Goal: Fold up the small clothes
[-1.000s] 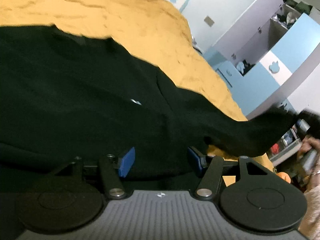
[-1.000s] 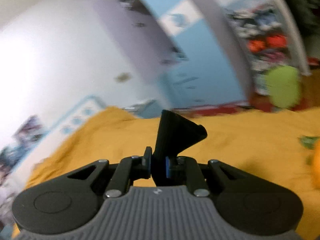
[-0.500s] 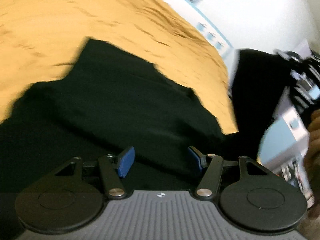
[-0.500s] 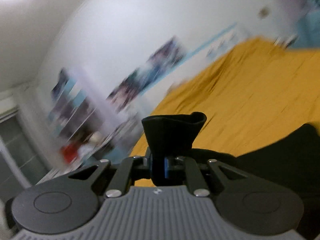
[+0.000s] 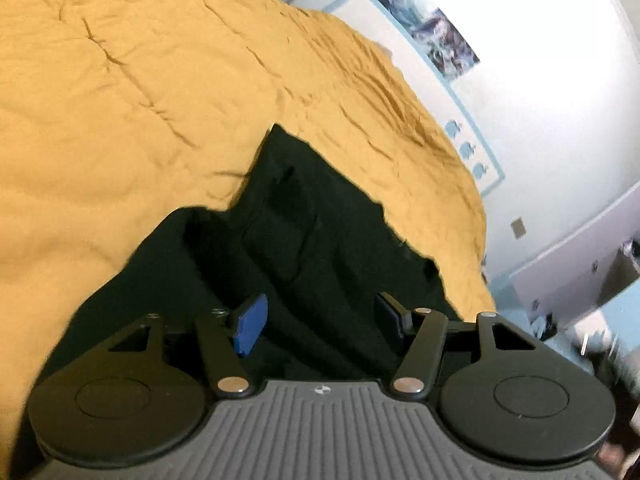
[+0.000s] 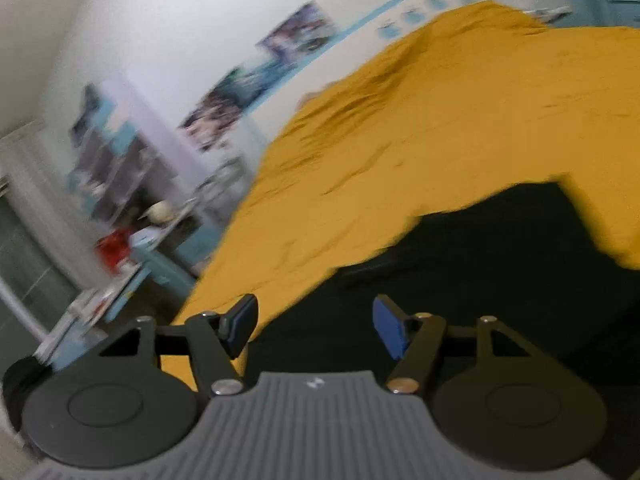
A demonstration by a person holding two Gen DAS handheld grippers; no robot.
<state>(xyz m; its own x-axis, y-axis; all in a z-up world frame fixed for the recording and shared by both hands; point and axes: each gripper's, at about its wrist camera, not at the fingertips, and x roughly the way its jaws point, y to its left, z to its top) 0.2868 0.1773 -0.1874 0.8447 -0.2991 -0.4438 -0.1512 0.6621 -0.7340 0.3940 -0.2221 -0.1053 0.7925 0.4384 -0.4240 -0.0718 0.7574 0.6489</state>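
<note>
A black garment [image 5: 320, 240] lies in folds on the mustard-yellow bedspread [image 5: 140, 100]. My left gripper [image 5: 320, 320] hangs just over its near part, blue pads wide apart and gripping nothing. In the right wrist view the same black garment [image 6: 500, 260] spreads from the centre to the right on the yellow bedspread [image 6: 440, 120]. My right gripper [image 6: 316, 326] is above the garment's left edge; its jaws are opening and no cloth is pinched between the blue pads.
A white wall with posters [image 5: 440, 44] runs behind the bed. Blue and white cabinets [image 5: 600, 280] stand to the right in the left wrist view. A cluttered desk and shelves [image 6: 132, 208] sit beyond the bed's left side in the right wrist view.
My right gripper swung across the bed with a fold of black cloth pinched, then let it go; the pads now stand apart. The left gripper swept sideways over the garment, still open.
</note>
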